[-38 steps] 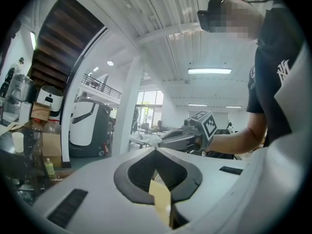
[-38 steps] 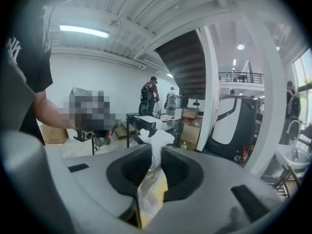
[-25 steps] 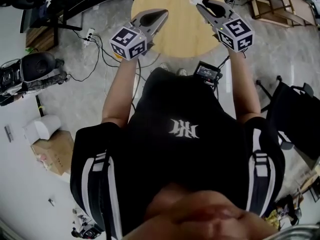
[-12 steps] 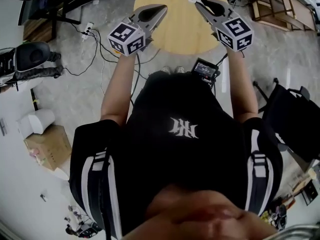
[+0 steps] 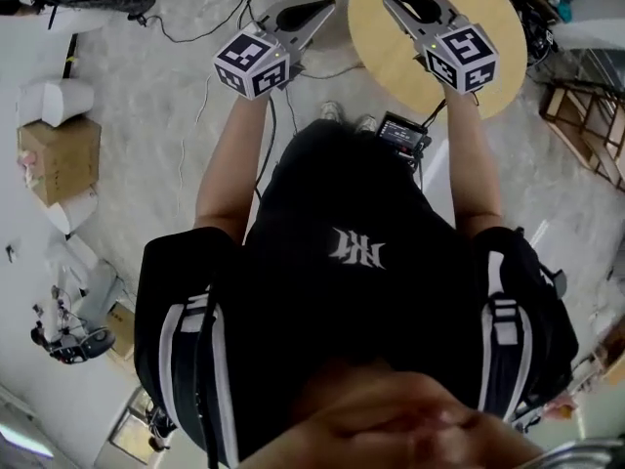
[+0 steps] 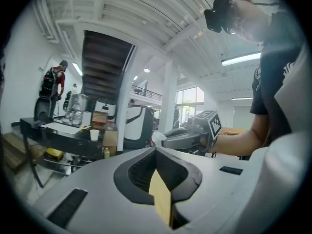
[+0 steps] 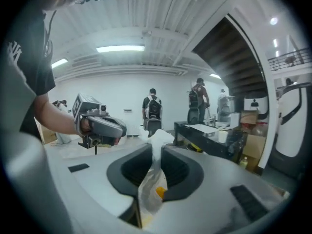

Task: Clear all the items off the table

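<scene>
Right hand-held gripper [image 7: 155,147] clamps a crumpled plastic wrapper [image 7: 152,182]: light, soft, slippery, so best pinched at bunched folds. Left hand-held gripper [image 6: 156,150] is closed and empty.

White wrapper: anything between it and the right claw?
Nothing in the way: the right claw is already shut on the white wrapper, which sticks out past its tips. No drop-off spot shows in any view.

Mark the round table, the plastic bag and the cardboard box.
round table [image 5: 384,53], head view, bare left part.
plastic bag [image 7: 157,139], right gripper view, crumpled white top.
cardboard box [image 5: 59,154], head view, top face.
</scene>
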`<state>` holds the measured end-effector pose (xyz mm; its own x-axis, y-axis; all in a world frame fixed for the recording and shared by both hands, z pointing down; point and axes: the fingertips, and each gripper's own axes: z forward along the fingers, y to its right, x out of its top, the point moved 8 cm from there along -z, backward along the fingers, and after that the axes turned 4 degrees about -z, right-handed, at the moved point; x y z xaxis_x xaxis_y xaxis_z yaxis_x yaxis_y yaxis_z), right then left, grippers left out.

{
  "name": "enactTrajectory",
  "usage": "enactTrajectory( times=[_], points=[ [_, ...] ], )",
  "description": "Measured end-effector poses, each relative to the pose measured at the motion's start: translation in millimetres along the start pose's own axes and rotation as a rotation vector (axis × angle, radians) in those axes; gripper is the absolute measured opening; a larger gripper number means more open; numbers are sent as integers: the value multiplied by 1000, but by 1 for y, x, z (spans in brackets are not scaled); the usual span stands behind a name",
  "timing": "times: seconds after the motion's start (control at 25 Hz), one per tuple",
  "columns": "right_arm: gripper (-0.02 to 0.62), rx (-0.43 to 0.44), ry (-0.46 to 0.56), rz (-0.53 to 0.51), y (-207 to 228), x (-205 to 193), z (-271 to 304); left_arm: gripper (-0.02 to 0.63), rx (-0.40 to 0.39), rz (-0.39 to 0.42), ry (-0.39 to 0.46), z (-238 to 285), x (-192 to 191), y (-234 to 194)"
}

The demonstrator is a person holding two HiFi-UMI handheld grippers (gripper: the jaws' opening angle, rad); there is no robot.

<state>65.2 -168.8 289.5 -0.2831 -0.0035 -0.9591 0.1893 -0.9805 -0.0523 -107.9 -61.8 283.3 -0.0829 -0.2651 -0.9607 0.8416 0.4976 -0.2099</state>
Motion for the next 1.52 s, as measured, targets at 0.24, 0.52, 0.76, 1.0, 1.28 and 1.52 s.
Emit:
enactTrajectory(
  times=[0.24,0.52,0.76,1.0,1.28,1.52],
  points=[
    [60,183,30,-41,-40,34,110,12,209,-38,25,-101,-6,-43],
    [60,252,62,-97,-75,62,143,12,268,-55,50,-140,-13,-49],
    [60,219,14,-85,-83,71,172,12,201,-79,53,-151,-12,-94],
    [60,195,-36,-56,-100,67,226,12,162,-109,52,-179,-22,-152],
    [60,172,-45,-26,-104,50,269,12,134,-137,38,-175,-54,-194],
    [60,158,-34,27,-75,6,319,12,159,-172,34,-150,-87,-241]
  ],
)
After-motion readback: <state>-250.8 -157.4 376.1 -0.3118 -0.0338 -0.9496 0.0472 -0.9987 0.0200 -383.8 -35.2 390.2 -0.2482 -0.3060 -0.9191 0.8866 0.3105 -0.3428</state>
